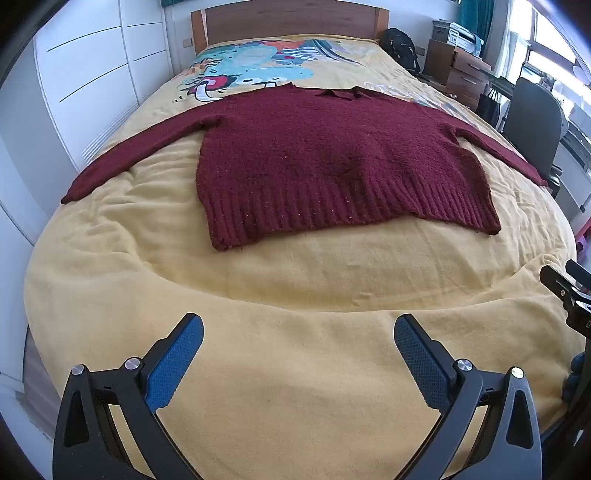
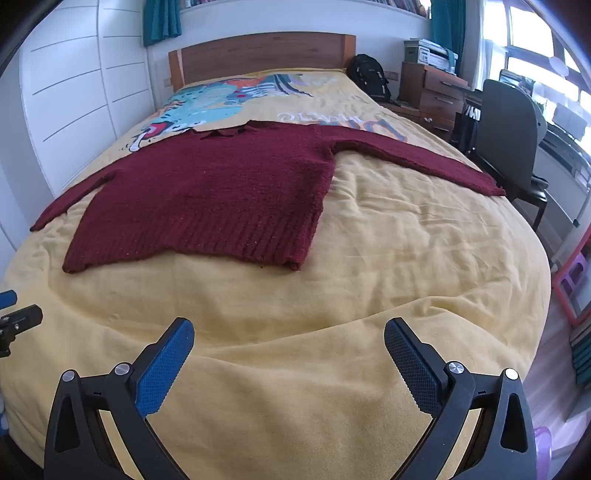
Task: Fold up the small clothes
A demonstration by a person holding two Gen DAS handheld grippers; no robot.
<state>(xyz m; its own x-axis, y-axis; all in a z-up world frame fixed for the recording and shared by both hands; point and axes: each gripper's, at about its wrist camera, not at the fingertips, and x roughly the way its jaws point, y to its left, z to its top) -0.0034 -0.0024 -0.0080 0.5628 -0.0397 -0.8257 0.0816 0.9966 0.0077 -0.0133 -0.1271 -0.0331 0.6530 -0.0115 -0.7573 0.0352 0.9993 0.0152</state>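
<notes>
A dark red knitted sweater (image 1: 332, 155) (image 2: 214, 195) lies flat on the yellow bedspread (image 1: 295, 295) (image 2: 406, 258), collar toward the headboard, both sleeves spread out to the sides and the ribbed hem nearest me. My left gripper (image 1: 298, 326) hovers over the bare bedspread short of the hem, open, with nothing between its blue pads. My right gripper (image 2: 289, 330) is likewise open and empty over the near part of the bed, to the right of the sweater's body. Part of the right gripper (image 1: 569, 295) shows at the right edge of the left wrist view.
A wooden headboard (image 1: 288, 16) stands at the far end. White wardrobe doors (image 1: 92, 74) run along the left side. To the right of the bed are a black backpack (image 2: 369, 75), a wooden drawer unit (image 2: 428, 92) and a grey office chair (image 2: 509, 140).
</notes>
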